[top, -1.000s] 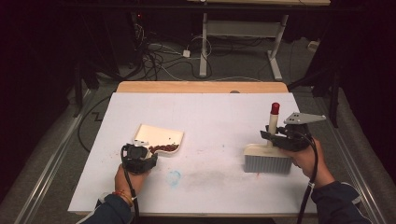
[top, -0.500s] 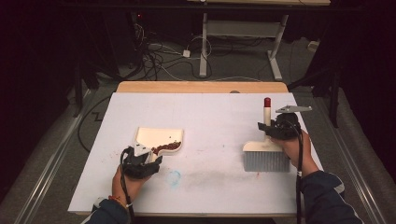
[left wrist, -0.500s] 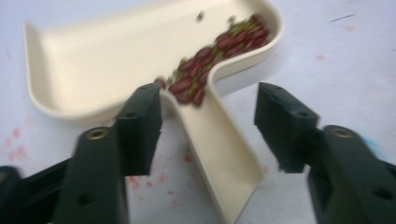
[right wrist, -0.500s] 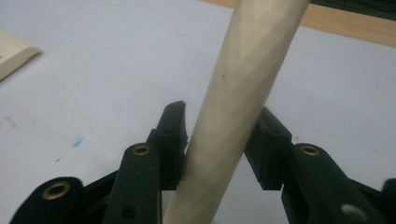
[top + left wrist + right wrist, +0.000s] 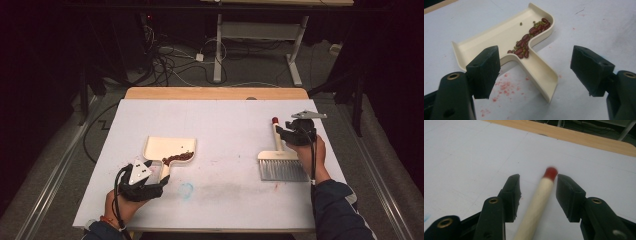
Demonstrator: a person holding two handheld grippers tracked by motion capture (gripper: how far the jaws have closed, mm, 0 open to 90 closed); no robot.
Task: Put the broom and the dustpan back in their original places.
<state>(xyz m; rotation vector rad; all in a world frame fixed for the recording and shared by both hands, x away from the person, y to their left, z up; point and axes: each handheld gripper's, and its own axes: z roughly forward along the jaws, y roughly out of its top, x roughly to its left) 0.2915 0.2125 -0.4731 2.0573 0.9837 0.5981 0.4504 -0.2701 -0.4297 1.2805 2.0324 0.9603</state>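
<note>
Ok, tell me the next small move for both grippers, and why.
Probably draw both back. The left gripper has just been opening, its pads clear of the dustpan, which holds the beans. The right gripper has been opening around the brush handle, brush flat on the table.

High view: fixed above the near edge, facing forward and down across the whole white table, far enough to take in the floor behind. Left gripper view: low over the tabletop, close, looking along its own jaws at the cream dustpan (also seen at table's left from above). Right gripper view: equally close, aimed along the brush handle toward the table's wooden far edge, shared with the high view.
</note>
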